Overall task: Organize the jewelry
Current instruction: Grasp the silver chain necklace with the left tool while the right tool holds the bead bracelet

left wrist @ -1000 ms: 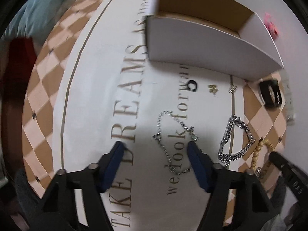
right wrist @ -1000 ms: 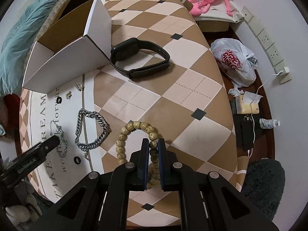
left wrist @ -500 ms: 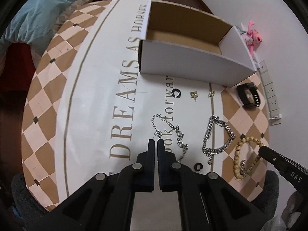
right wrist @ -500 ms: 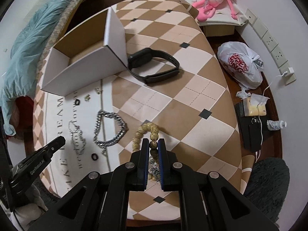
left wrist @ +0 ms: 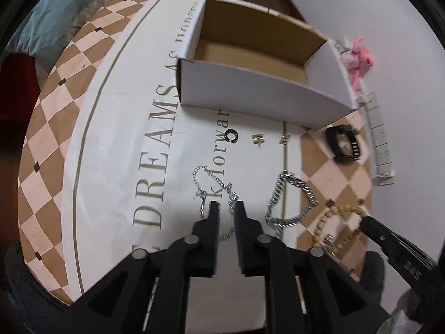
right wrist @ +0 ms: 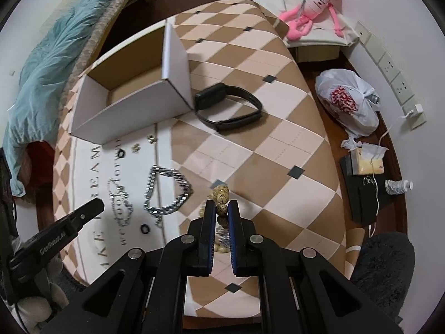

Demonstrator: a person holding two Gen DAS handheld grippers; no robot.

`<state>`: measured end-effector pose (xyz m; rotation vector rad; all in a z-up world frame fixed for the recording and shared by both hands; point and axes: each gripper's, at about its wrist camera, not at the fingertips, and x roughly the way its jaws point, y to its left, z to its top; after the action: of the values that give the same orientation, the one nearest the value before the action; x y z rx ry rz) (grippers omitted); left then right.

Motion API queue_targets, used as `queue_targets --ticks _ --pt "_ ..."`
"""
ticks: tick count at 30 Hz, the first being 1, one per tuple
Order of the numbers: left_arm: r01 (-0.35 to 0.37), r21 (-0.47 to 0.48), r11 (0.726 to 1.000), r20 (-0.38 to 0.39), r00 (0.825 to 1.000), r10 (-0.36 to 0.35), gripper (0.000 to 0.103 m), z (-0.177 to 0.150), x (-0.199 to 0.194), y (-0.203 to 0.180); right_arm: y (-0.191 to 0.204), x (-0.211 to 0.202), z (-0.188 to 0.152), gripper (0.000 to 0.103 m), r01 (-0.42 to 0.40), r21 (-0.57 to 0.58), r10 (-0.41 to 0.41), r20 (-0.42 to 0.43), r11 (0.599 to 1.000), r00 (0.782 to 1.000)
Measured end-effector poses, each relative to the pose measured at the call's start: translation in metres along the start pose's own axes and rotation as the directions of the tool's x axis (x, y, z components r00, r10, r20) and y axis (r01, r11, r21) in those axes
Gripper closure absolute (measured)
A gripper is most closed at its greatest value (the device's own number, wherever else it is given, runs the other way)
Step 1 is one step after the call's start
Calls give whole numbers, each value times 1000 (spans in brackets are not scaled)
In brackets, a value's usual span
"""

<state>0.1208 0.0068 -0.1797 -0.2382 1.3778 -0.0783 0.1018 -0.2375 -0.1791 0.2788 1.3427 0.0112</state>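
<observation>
Opening over the thin chain [left wrist: 214, 192] at lower centre, the left gripper [left wrist: 225, 211] grasps nothing and may snag its links. The right gripper [right wrist: 221, 208] stays clenched on the bead bracelet [right wrist: 221, 192]; beads could slip before reaching the box [right wrist: 130, 103], upper left.

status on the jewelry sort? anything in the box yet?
Done: nothing; the cardboard box looks empty.
In hand: the right tongs are shut on the wooden bead bracelet. The left tongs are opening over the thin silver chain, no grip on it.
Left: the chunky silver chain, black smartwatch, two black rings and two small gold pieces, all on the table.
</observation>
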Motion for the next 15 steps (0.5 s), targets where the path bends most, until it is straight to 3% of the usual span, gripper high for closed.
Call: queue_targets --ticks 1,3,15 --pt "-9 9 1000 -12 1000 9 69 1 5 -4 -3 2 0 94 5 7 -5 -2 1000 1000" --pt "-26 19 999 -13 1000 26 57 2 12 -11 -10 7 0 94 12 25 -12 -10 1000 1000" --pt "-195 158 968 54 981 188 60 -10 29 -50 -31 22 -2 94 38 58 -36 -30 998 999"
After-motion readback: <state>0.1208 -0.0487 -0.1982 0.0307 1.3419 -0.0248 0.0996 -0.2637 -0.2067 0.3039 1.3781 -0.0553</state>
